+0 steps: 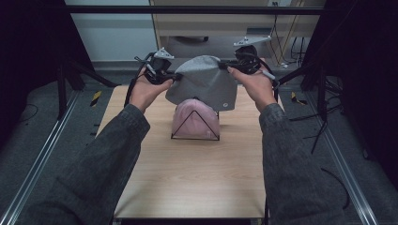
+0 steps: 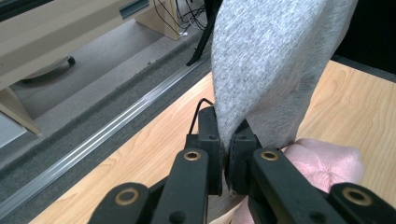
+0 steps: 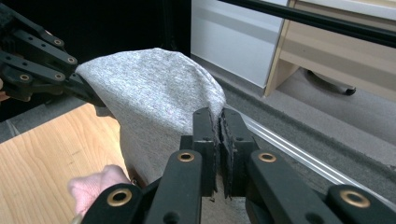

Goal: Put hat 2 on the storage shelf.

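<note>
Grey knit hat hangs stretched between your two hands, lifted above the far half of the table and directly over a pink hat that sits on a black wire stand. Your left tongs are closed tight on the grey hat's left edge; in the left gripper view the jaws pinch the fabric between them with the cloth rising up and away, and the pink hat shows just beside the jaws on the right. Your right tongs are likewise clamped on the hat's right edge, a thin fold of grey knit caught between the closed jaws in the right gripper view, where your left tongs also appear at the upper left gripping the opposite edge. A small round tag shows near the grey hat's lower right corner.
</note>
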The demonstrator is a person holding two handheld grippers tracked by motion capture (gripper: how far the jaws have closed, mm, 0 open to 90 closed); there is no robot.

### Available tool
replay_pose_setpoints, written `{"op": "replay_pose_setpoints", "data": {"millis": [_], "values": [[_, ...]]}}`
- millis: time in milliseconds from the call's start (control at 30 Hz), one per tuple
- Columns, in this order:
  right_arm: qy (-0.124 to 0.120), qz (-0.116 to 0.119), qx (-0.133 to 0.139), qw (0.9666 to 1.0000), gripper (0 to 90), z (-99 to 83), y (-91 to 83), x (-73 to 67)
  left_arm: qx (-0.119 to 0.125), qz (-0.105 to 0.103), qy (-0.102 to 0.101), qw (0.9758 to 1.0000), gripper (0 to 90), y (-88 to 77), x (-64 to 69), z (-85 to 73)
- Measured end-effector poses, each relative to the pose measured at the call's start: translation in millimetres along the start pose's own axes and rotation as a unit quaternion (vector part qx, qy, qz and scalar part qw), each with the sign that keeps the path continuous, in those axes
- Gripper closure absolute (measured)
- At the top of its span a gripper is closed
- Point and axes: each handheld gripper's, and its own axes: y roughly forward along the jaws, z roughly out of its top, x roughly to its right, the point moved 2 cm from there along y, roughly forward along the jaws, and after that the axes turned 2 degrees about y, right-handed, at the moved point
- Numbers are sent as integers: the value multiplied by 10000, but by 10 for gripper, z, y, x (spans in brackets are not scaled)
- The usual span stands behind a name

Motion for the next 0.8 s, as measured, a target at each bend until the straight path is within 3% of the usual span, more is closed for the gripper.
{"op": "replay_pose_setpoints", "data": {"millis": [433,800], "values": [[-35,53,-45,10000,863,-54,65,-83,-63,70,-50,9999,865,-12,-10,-128],[32,79,-300,9995,863,-297,201,-133,-208,-48,-119,9997,865,107,22,-368]]}}
